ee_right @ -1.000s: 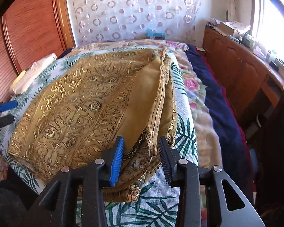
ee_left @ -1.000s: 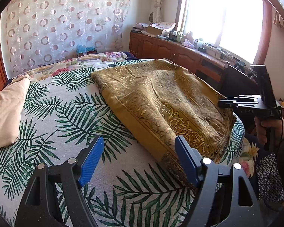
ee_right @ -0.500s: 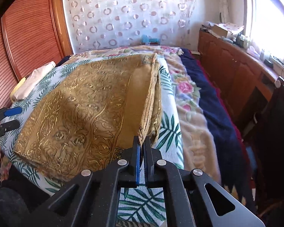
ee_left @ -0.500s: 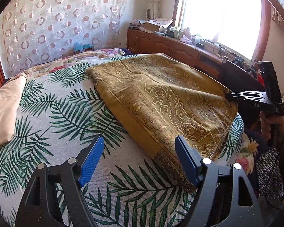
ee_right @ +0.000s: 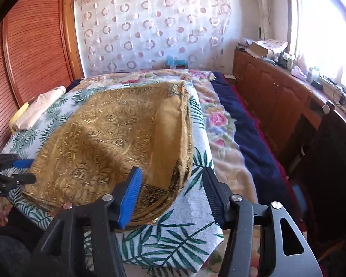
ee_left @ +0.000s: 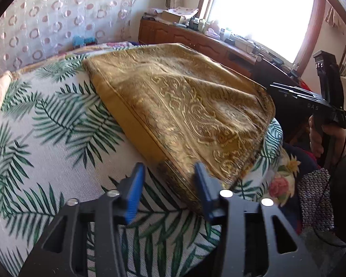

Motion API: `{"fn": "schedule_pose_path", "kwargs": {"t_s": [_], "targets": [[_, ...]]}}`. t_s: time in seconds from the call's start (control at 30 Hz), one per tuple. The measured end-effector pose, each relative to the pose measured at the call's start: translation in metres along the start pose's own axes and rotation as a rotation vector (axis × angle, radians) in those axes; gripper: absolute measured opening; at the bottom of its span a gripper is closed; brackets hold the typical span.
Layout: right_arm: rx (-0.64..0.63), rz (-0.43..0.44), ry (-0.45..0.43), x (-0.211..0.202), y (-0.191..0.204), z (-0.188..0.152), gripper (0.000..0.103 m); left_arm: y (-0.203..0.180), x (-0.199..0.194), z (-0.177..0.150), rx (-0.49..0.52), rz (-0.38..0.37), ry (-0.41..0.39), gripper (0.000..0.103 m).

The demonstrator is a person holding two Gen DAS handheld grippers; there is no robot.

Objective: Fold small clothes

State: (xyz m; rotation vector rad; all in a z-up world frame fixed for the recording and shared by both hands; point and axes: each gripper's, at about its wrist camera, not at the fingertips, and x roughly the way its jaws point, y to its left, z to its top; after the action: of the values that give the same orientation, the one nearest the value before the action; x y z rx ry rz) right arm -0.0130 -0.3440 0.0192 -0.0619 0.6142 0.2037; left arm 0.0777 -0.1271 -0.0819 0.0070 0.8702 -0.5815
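At the bottom of the right wrist view, the right gripper (ee_right: 171, 190) has its fingers spread wide with nothing between them, hovering just above the near corner of the gold cloth (ee_right: 108, 143). At the bottom of the left wrist view, the left gripper (ee_left: 169, 188) is likewise spread, straddling the cloth's near corner without pinching it.

The cloth lies in the middle of both frames on the palm-leaf sheet (ee_left: 57, 127) covering the bed. It looks folded over at least once, with layered edges stacked along one side. Judging by this, a fold is done and both corners are free; further folds or smoothing probably remain.

Far off, a cream pillow (ee_right: 39, 108) sits at the left edge.
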Motion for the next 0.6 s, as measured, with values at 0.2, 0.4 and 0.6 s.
{"fn": "schedule_pose_path", "kwargs": {"t_s": [0.2,0.4,0.6], "targets": [[-0.055,0.059,-0.019,-0.009,0.026,-0.007,0.067,0.001,0.002,-0.004,-0.02,-0.029,0.016,0.043],[-0.106,0.111,-0.019,-0.008,0.054,-0.014,0.083,-0.001,0.003,-0.002,-0.021,-0.058,0.019,0.01],[-0.155,0.158,0.024,0.002,0.072,-0.024,0.086,-0.011,-0.02,0.016,-0.005,-0.077,-0.079,0.008]]}}
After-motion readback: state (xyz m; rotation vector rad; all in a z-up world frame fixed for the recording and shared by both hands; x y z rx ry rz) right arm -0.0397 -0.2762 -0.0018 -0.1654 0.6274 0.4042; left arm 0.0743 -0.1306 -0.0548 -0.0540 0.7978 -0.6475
